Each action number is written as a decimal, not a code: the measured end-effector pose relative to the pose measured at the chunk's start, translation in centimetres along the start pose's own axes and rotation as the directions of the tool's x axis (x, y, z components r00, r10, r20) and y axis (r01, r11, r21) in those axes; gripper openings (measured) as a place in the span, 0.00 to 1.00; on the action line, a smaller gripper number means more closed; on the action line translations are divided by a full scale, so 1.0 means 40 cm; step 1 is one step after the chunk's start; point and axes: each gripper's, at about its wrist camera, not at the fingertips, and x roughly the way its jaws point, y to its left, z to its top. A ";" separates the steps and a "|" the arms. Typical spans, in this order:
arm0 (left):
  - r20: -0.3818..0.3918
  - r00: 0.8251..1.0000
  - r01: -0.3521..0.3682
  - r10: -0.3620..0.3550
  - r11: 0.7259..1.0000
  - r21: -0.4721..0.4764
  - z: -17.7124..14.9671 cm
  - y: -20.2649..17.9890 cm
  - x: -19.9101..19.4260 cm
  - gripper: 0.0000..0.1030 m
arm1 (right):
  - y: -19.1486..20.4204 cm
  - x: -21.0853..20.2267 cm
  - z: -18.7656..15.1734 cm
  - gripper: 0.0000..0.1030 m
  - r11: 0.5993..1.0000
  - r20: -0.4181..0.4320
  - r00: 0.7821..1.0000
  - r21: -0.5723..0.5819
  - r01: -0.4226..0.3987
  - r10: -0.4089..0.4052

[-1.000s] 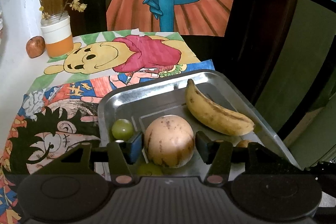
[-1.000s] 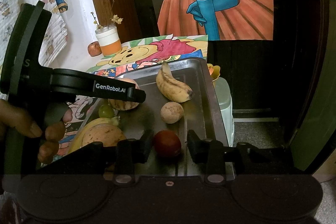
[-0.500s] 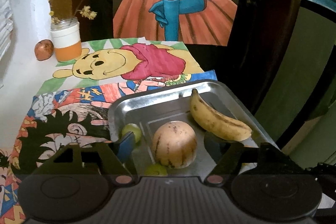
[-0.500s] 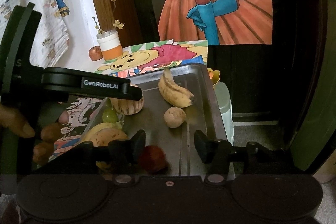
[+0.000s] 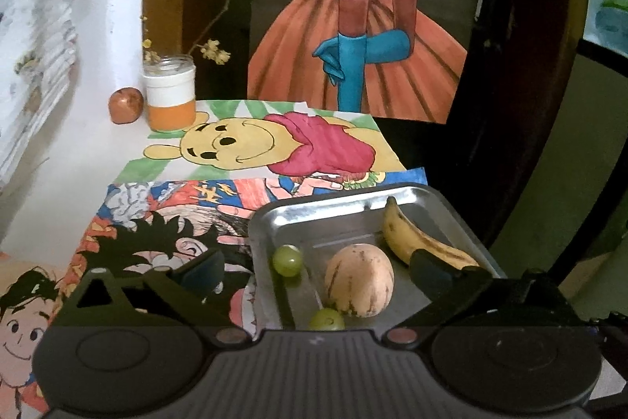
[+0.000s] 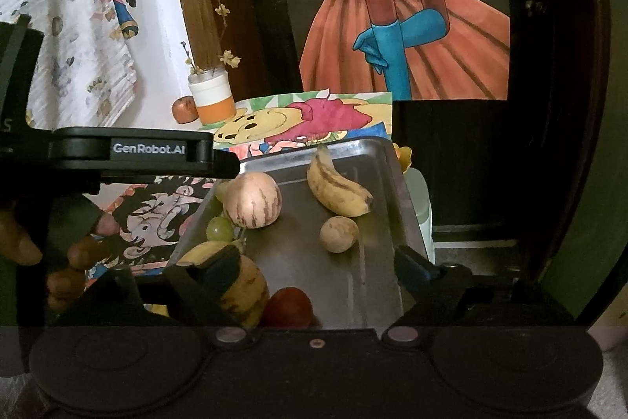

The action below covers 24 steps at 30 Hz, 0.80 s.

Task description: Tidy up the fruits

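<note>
A steel tray holds the fruit. In it lie a striped pale melon, a banana, two green grapes, a small brown round fruit, a red tomato and a second striped fruit. My left gripper is open and empty, above the tray's near left part. My right gripper is open and empty; the tomato rests on the tray just below it.
An orange-and-white jar with dry flowers and a reddish fruit stand at the table's back left. Colourful drawings cover the table. The left gripper's body crosses the right wrist view. A dark door frame rises on the right.
Both grippers have opened wide and drawn back. The left let go of the striped melon, the right let go of the red tomato; both fruits now rest in the tray.
</note>
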 end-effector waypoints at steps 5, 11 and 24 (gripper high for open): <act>0.010 1.000 -0.009 0.009 1.000 -0.008 -0.007 0.011 -0.025 1.00 | 0.016 -0.016 0.004 0.95 1.000 0.015 1.000 -0.010 -0.006 0.006; 0.022 0.999 -0.031 0.032 0.999 -0.034 -0.018 0.033 -0.057 1.00 | 0.034 -0.035 0.004 0.98 1.000 0.023 1.000 -0.019 -0.009 0.010; 0.061 0.994 -0.088 0.094 0.992 -0.094 -0.057 0.079 -0.159 1.00 | 0.065 -0.092 0.000 0.99 0.999 0.052 0.998 -0.038 -0.017 0.019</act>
